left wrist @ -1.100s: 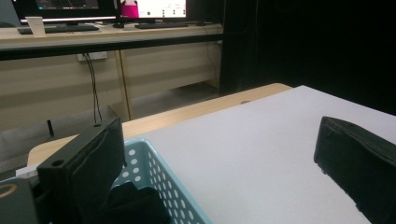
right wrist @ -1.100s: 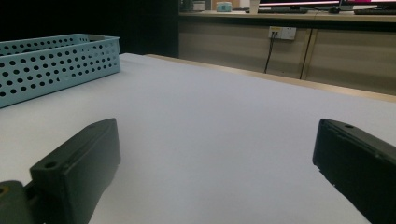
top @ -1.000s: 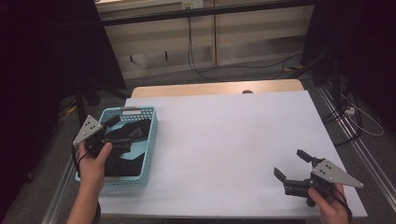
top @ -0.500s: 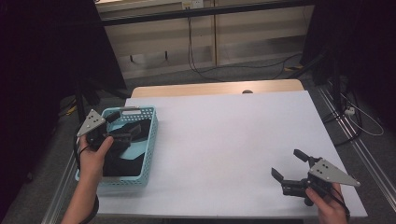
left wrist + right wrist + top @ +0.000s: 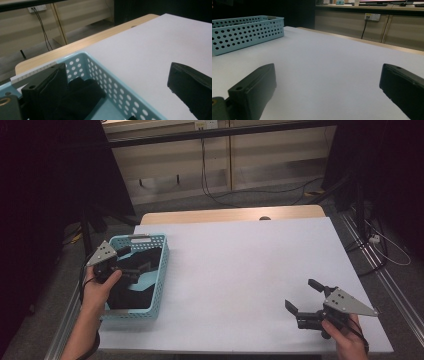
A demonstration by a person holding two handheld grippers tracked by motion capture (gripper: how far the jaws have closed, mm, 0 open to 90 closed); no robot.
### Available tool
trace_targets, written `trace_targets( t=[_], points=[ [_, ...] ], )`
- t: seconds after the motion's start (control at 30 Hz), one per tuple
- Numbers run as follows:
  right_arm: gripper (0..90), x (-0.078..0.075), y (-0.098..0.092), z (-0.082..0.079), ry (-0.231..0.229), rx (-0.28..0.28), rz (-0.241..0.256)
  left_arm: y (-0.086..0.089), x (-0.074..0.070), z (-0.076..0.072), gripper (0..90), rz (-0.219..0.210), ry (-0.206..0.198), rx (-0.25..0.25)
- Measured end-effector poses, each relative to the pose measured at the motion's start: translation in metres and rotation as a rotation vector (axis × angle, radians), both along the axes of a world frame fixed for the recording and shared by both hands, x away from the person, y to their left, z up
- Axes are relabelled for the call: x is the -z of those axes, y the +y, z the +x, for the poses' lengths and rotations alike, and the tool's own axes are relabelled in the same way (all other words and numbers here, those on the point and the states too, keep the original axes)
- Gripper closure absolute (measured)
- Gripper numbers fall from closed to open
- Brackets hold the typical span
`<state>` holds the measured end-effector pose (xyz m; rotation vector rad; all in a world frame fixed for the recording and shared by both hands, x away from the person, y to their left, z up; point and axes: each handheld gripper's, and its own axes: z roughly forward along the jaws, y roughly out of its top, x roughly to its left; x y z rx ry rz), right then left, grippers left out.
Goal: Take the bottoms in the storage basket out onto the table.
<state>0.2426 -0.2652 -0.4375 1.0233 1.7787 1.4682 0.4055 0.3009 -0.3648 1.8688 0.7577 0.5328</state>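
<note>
A light blue perforated basket (image 5: pixel 159 270) stands at the table's left edge with a black cloth (image 5: pixel 131 287) lying in it. My left gripper (image 5: pixel 134 259) hovers open over the basket's far half. In the left gripper view its jaws stand wide apart (image 5: pixel 117 68); the left one is above the black cloth (image 5: pixel 83 96) and the right one is beyond the basket rim (image 5: pixel 113 83), over the table. My right gripper (image 5: pixel 301 294) is held low near the front right corner, open, with only bare white table between the jaws (image 5: pixel 328 67).
The white table (image 5: pixel 240 265) has a wooden strip (image 5: pixel 230 214) along its far edge. Beyond it are low cabinets and trailing cables. In the right gripper view the basket (image 5: pixel 244 32) lies far off at the left.
My left gripper has risen a little and drawn toward the basket's far end, still open. The right gripper has barely shifted.
</note>
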Motion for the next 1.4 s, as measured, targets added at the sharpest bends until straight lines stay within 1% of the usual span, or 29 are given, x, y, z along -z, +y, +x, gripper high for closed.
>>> trace_targets(
  t=[0.07,0.13,0.17,0.27,0.37,0.47,0.53,0.57,0.73,0.77,0.8,0.87,0.93,0.97,1.03,1.1,1.13,1.17,1.2,1.27,1.33,1.4],
  points=[
    [0.0,0.0,0.0,0.0,0.002,0.0,0.004,0.006,0.006,0.001,2.7,0.015,0.012,0.001],
    [0.0,0.0,0.0,0.0,0.002,0.0,0.003,0.012,0.011,0.002,2.6,0.046,0.004,0.013],
    [0.0,0.0,-0.001,0.0,0.002,0.001,0.003,0.014,0.013,0.002,2.6,0.056,0.006,0.015],
    [0.0,0.0,-0.001,0.0,0.0,0.001,0.004,0.02,0.017,0.005,2.7,0.09,0.023,0.019],
    [0.0,0.0,-0.001,0.0,-0.001,0.001,0.005,0.022,0.021,0.006,2.7,0.121,0.052,0.028],
    [0.0,0.0,-0.001,0.0,0.0,0.0,0.004,0.025,0.025,0.007,2.8,0.175,0.068,0.057],
    [0.0,0.0,-0.001,0.0,0.0,-0.001,0.004,0.029,0.03,0.009,2.8,0.209,0.09,0.071],
    [0.0,0.0,-0.001,0.0,0.001,-0.001,0.005,0.031,0.033,0.009,2.8,0.227,0.108,0.081],
    [0.0,0.0,-0.001,0.0,-0.001,-0.004,0.003,0.036,0.042,0.012,3.7,0.304,0.162,0.156],
    [0.0,0.0,-0.001,0.0,-0.002,-0.004,0.002,0.037,0.043,0.013,3.7,0.328,0.173,0.166],
    [0.0,0.0,-0.001,0.0,-0.001,-0.004,0.002,0.038,0.044,0.013,4.0,0.333,0.182,0.166],
    [0.0,0.0,-0.001,0.0,0.0,-0.003,0.003,0.037,0.045,0.013,4.7,0.335,0.2,0.181],
    [0.0,0.0,-0.001,0.0,0.0,-0.005,0.004,0.035,0.047,0.013,4.8,0.355,0.209,0.2],
    [0.0,0.0,-0.001,0.0,0.0,-0.007,0.006,0.033,0.048,0.014,5.4,0.377,0.221,0.208],
    [0.0,0.0,-0.001,0.0,-0.002,-0.011,0.004,0.029,0.053,0.013,7.4,0.418,0.26,0.248],
    [0.0,0.0,0.0,0.0,-0.001,-0.016,0.004,0.024,0.056,0.014,7.9,0.472,0.292,0.279],
    [0.0,0.0,0.0,0.0,-0.001,-0.017,0.004,0.023,0.058,0.014,7.9,0.484,0.304,0.285],
    [0.0,0.0,0.0,-0.001,-0.002,-0.02,0.004,0.022,0.06,0.014,8.2,0.493,0.314,0.289],
    [0.0,0.0,0.001,-0.001,-0.004,-0.022,0.004,0.022,0.062,0.015,8.7,0.486,0.324,0.293],
    [0.0,0.0,0.001,-0.001,-0.005,-0.03,0.004,0.021,0.065,0.015,9.4,0.492,0.343,0.291],
    [0.0,0.0,0.001,0.0,-0.003,-0.033,0.002,0.022,0.068,0.016,9.4,0.484,0.368,0.301],
    [0.0,0.0,0.002,0.0,0.002,-0.036,0.001,0.022,0.069,0.017,9.2,0.475,0.392,0.295]
  ],
)
